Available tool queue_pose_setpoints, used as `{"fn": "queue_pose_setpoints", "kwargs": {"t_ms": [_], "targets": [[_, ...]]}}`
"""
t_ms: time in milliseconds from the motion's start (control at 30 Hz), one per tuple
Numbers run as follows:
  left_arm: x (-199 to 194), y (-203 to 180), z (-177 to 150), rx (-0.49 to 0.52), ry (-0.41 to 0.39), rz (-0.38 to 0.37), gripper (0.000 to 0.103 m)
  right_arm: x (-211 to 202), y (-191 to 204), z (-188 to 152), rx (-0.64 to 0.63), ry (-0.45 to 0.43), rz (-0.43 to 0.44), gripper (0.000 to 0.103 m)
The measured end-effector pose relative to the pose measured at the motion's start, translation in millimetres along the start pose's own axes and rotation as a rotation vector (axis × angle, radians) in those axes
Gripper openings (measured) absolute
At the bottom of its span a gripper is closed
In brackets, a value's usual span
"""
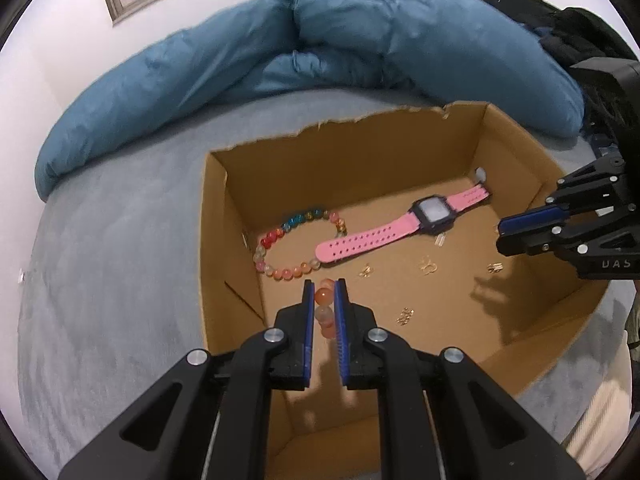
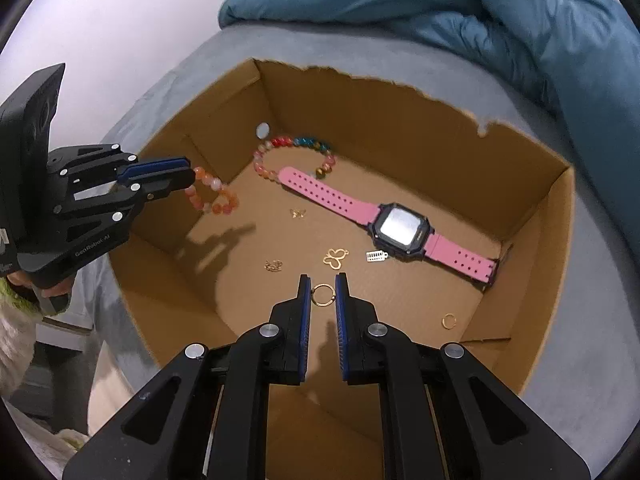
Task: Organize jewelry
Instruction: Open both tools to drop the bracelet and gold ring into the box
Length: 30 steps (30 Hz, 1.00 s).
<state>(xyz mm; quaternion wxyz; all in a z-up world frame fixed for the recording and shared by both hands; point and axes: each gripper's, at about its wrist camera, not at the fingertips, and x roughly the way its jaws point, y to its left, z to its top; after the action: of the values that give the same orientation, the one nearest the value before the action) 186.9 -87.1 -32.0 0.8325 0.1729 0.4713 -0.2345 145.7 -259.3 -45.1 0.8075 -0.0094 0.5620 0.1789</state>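
- An orange beaded bracelet [image 1: 324, 308] is being pinched between the blue pads of the left gripper [image 1: 324, 289], clenched on the beads; in the right wrist view the loop [image 2: 212, 196] is seen hanging from the fingertips above the floor of the cardboard box [image 2: 400, 112].
- A small gold ring [image 2: 322, 295] is being held between the pads of the right gripper [image 2: 322, 282], whose jaws are nearly closed on it, over the box floor.
- A multicoloured bead bracelet [image 2: 296, 152] is lying near the far wall, with one strap end of the pink watch [image 2: 400, 228] resting across it.
- Small gold pieces are scattered on the cardboard: a butterfly charm [image 2: 336, 258], a tiny chain cluster [image 2: 274, 266], another small gold piece [image 2: 298, 213] and a second gold hoop [image 2: 449, 321] near the right wall.
- The box is sitting on a grey bed cover [image 1: 120, 240], with a blue duvet [image 1: 360, 32] bunched behind it.
- The beaded bracelet is being judged light, floppy and rounded: beads are likely to roll under the pads, so the strand is best taken across two beads.
- The ring is being judged very light, hard and slippery; it is best gripped across its rim, as any slackening would probably be letting it drop.
- The watch is being judged the heaviest piece, best taken by its stiff case rather than the flexible strap.
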Motion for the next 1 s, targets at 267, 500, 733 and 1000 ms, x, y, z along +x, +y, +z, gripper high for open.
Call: {"fn": "queue_pose_setpoints", "kwargs": {"t_ms": [267, 500, 733, 1000], "targets": [[3.9, -2.3, -1.4, 0.014, 0.031, 0.011, 0.015, 14.2, -6.9, -2.8, 0.038, 0.045, -0.002, 0.014], [-14.1, 0.1, 2.0, -0.018, -0.029, 0.016, 0.033, -9.2, -5.5, -3.8, 0.037, -0.035, -0.025, 0.018], [-67.4, 20.9, -6.6, -0.142, -0.159, 0.063, 0.06, -87.0, -8.2, -31.8, 0.123, -0.278, -0.076, 0.037], [-39.8, 55.1, -30.0, -0.435, 0.022, 0.003, 0.072, -99.1, -42.6, -78.8, 0.371, -0.329, -0.064, 0.043]]}}
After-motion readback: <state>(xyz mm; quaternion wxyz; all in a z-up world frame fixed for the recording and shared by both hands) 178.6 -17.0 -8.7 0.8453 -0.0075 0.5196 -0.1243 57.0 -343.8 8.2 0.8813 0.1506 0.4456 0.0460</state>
